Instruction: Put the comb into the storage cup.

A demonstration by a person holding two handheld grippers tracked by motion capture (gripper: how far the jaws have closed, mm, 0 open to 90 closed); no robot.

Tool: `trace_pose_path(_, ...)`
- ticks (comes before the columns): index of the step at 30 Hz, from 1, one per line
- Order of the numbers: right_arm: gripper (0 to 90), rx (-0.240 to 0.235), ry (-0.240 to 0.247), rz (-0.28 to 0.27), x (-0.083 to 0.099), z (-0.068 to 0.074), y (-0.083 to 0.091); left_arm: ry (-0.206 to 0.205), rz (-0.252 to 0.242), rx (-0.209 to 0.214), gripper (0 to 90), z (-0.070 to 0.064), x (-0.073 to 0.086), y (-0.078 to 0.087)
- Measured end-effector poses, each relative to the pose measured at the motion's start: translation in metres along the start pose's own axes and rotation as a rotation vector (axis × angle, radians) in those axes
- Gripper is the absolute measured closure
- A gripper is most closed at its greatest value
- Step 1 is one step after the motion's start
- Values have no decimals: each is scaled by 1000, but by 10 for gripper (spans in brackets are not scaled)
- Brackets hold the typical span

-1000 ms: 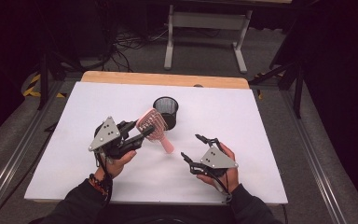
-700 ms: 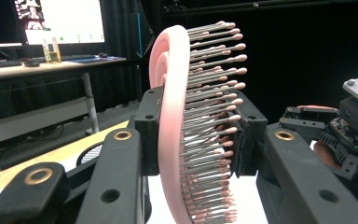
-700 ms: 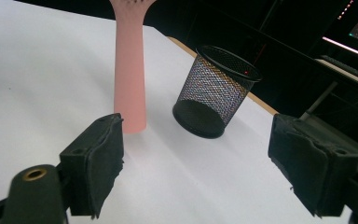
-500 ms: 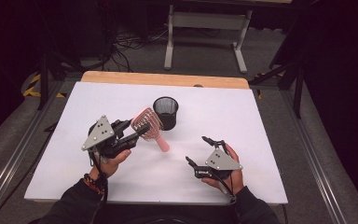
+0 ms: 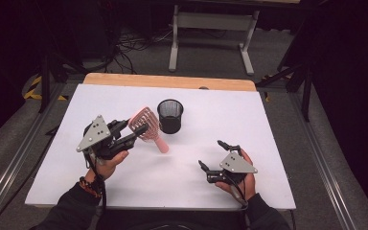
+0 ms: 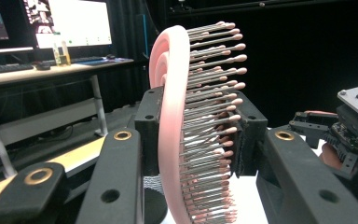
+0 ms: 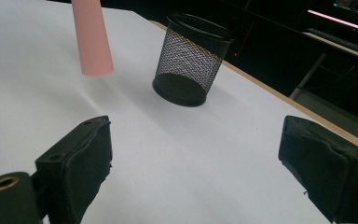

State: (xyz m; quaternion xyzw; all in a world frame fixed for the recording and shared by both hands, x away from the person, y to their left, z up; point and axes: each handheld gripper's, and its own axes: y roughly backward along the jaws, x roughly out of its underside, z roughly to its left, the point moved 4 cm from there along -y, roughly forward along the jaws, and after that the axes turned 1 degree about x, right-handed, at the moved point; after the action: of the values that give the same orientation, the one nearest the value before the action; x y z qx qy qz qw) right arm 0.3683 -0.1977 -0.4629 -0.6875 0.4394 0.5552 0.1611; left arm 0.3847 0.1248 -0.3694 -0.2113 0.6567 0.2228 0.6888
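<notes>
Nearest, at the lower right of the high view, the right hand-held gripper [image 5: 209,160] rests low over the white worktop [image 5: 268,124] with its jaws spread wide and nothing between them; its own view shows both black pads far apart above bare white surface. Left of centre in the high view, the left hand-held gripper [image 5: 136,128] is raised off the worktop and clamped across the head of a pink hairbrush [image 5: 146,128]. In the left gripper view the pads press on either side of that head [image 6: 172,121], one on its smooth back and the other among the bristles, and the brush stands on edge. Its handle slants down and right, with the tip hanging above the worktop; the right gripper view catches that pink tip [image 7: 91,39] at its upper left. Just beyond, near the middle of the high view, a black mesh cup [image 5: 170,115] stands upright and looks empty. Judging by this, the pick-up is done: the brush is lifted and held close beside the cup. What seems left is to carry it over the rim, lower the handle in, and let go.
</notes>
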Motion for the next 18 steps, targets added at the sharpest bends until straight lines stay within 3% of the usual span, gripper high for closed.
trace_pose_path(9, 68, 16, -37, -1, 4, -7, 7, -27, -14, -31, 631, 13, -12, 12)
trace_pose_path(18, 66, 40, -35, 6, 9, -13, 12, -36, -47, -68, 631, 23, -25, 17)
